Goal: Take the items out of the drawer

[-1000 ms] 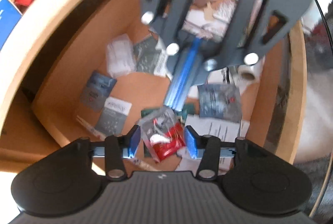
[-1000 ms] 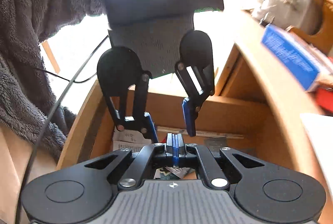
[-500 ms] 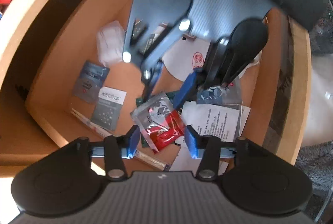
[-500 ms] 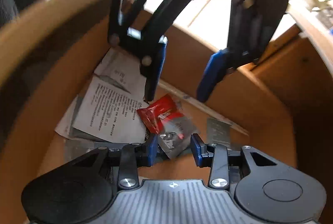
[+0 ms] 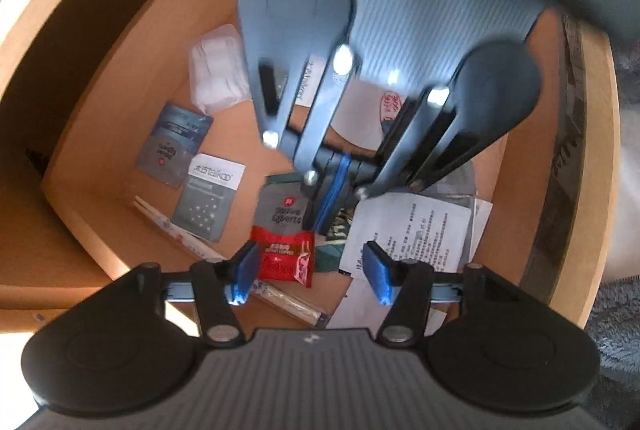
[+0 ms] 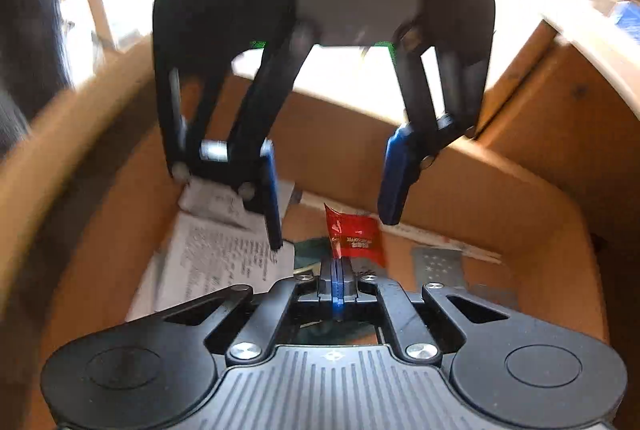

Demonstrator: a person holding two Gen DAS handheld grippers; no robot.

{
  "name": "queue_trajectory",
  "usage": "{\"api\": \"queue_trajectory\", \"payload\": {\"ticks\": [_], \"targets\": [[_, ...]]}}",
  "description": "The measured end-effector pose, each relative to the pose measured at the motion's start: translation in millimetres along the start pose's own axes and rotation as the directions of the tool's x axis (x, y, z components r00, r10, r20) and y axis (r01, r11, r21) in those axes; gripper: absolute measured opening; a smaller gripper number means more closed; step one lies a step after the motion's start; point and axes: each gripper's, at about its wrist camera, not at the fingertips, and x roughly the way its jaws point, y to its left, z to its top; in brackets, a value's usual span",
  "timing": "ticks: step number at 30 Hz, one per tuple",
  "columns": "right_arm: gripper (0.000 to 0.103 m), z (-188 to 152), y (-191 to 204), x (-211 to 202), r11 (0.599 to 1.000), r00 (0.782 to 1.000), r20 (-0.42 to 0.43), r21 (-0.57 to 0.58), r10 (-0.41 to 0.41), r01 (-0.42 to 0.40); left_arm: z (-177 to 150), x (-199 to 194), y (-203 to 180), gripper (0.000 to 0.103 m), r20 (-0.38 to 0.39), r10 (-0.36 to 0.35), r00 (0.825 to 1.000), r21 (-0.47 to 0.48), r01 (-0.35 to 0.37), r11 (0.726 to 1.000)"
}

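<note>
In the left wrist view, the left gripper [image 5: 311,275] hangs over the open wooden drawer [image 5: 596,158] with its jaws spread wide, their blue pads on either side of a grey and red sachet [image 5: 285,235]. The right gripper [image 5: 329,202] reaches in from above, its jaws pressed together on the grey upper end of that sachet, whose red lower end hangs toward the left gripper. Whether the sachet is off the drawer floor cannot be told. Around it on the floor lie a printed paper sheet [image 5: 412,230] to the right, a grey and white packet [image 5: 208,196] and a blue-grey packet [image 5: 174,144] to the left, a white tissue pack [image 5: 218,74] further back, and wrapped chopsticks [image 5: 188,236] along the near left wall.

In the right wrist view, the right gripper [image 6: 338,280] shows its blue pads closed tightly, pinching the sachet [image 6: 354,238], which stands up red just beyond the tips. The left gripper [image 6: 332,190] faces it from above, jaws spread, one pad over the paper sheet [image 6: 216,262] and the other to the right of the sachet. The grey and white packet [image 6: 438,264] lies flat on the drawer [image 6: 552,190] floor to the right, with the chopsticks [image 6: 440,240] just behind it along the far wall. The upper part of this view is blurred and overexposed.
</note>
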Motion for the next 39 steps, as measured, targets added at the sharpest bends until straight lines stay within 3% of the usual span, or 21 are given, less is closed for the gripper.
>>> {"api": "queue_trajectory", "payload": {"ticks": [2, 7, 9, 11, 13, 16, 19, 21, 23, 25, 28, 31, 33, 36, 39], "targets": [[0.000, 2, -7, -19, 0.999, 0.999, 0.035, 0.045, 0.023, -0.024, 0, -2, -1, 0.072, 0.025, 0.014, 1.000, 0.006, -0.014, 1.000], [0.000, 11, -11, -47, 0.990, 0.995, 0.098, 0.131, 0.032, -0.045, 1, -8, -4, 0.071, 0.068, 0.008, 0.998, 0.032, -0.010, 0.999], [0.000, 11, -12, -59, 0.990, 0.993, 0.117, 0.135, 0.024, -0.039, 2, -9, -8, 0.053, 0.081, 0.022, 0.996, 0.059, -0.027, 0.998], [0.000, 11, -10, -67, 0.992, 0.992, 0.126, 0.123, 0.003, -0.019, 5, -11, -4, 0.017, 0.096, 0.026, 0.995, 0.037, -0.030, 0.999], [0.000, 13, -4, -80, 0.993, 0.990, 0.139, 0.119, -0.014, -0.003, 8, -13, 0, 0.006, 0.112, 0.029, 0.993, 0.010, -0.030, 0.999], [0.000, 13, -6, -74, 0.993, 0.991, 0.124, 0.108, -0.055, 0.042, 11, -17, -6, 0.003, 0.115, 0.049, 0.992, 0.049, -0.055, 0.997], [0.003, 16, -6, -82, 0.991, 0.993, 0.048, 0.086, -0.108, 0.104, 13, -12, -14, 0.004, 0.080, 0.074, 0.994, 0.084, -0.081, 0.993], [0.017, 8, 0, -79, 0.991, 0.991, -0.016, 0.024, -0.130, 0.130, 14, -13, -19, 0.011, 0.086, 0.087, 0.993, 0.103, -0.096, 0.990], [0.054, -1, 10, -69, 0.985, 0.983, -0.081, -0.058, -0.164, 0.160, 18, -10, -22, 0.038, 0.079, 0.099, 0.992, 0.120, -0.108, 0.987], [0.054, -15, 11, -55, 0.980, 0.967, -0.156, -0.045, -0.201, 0.196, 24, -8, -24, 0.044, 0.083, 0.090, 0.992, 0.131, -0.100, 0.986], [0.054, -35, -11, -49, 0.973, 0.976, -0.203, 0.196, -0.081, 0.122, 34, -5, -25, 0.049, 0.101, 0.054, 0.993, 0.132, -0.067, 0.989], [0.054, -49, -31, -48, 0.908, 0.985, -0.175, 0.411, -0.006, 0.078, 48, 1, -25, 0.058, 0.116, -0.005, 0.993, 0.125, -0.009, 0.992], [0.054, -61, -37, -44, 0.849, 0.986, -0.168, 0.524, 0.025, 0.067, 57, 8, -25, 0.059, 0.119, -0.031, 0.992, 0.119, 0.016, 0.993], [0.056, -72, -41, -32, 0.807, 0.980, -0.194, 0.586, 0.055, 0.071, 64, 17, -26, 0.063, 0.129, -0.040, 0.991, 0.135, 0.022, 0.991], [0.058, -72, -35, -31, 0.837, 0.980, -0.193, 0.543, 0.039, 0.074, 64, 25, -27, 0.065, 0.131, -0.042, 0.990, 0.132, 0.025, 0.991]]}}
